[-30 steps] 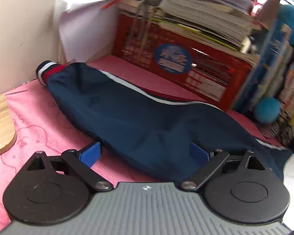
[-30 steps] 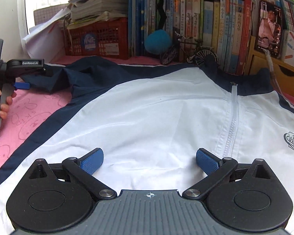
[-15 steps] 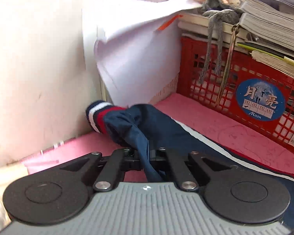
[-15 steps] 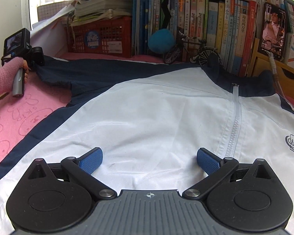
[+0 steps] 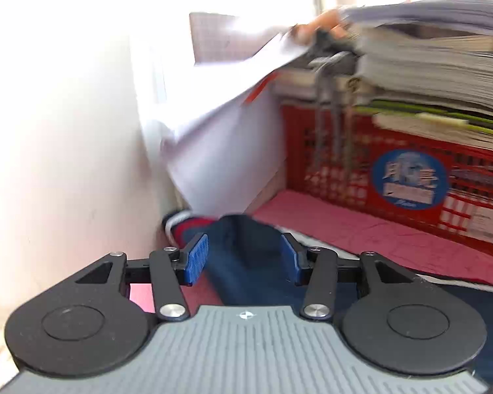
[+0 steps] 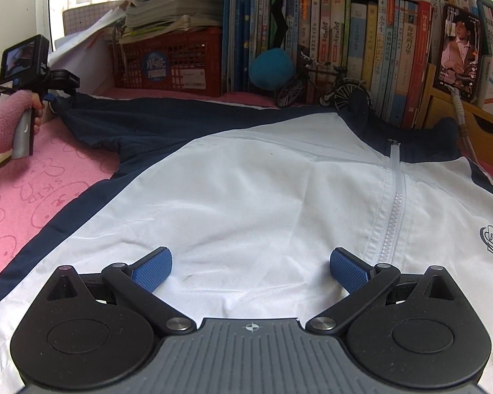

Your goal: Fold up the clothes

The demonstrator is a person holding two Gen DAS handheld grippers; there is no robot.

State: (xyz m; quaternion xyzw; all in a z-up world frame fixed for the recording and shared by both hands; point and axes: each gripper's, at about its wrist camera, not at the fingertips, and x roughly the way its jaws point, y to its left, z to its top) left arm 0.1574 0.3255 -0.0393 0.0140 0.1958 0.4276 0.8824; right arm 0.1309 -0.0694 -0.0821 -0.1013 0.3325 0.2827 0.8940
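The left black tool with 2 blue-padded fingers (image 5: 245,257) stands partly parted, its jaws having just been opening, tilted slightly downward. A hand in a pink knitted sleeve (image 6: 33,115) grips its grey handle upright. The right black tool (image 6: 251,267) holds its jaws wide apart, angled downward.

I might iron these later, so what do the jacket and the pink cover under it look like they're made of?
Jacket: looks like thin woven synthetic, perhaps nylon or polyester; smooth, faintly shiny, with sharp fine creases. The sleeve cuff looks like striped ribbed knit, though blurred. Pink cover: soft matte fabric with a printed pattern, possibly towelling; the fibre can't be told.
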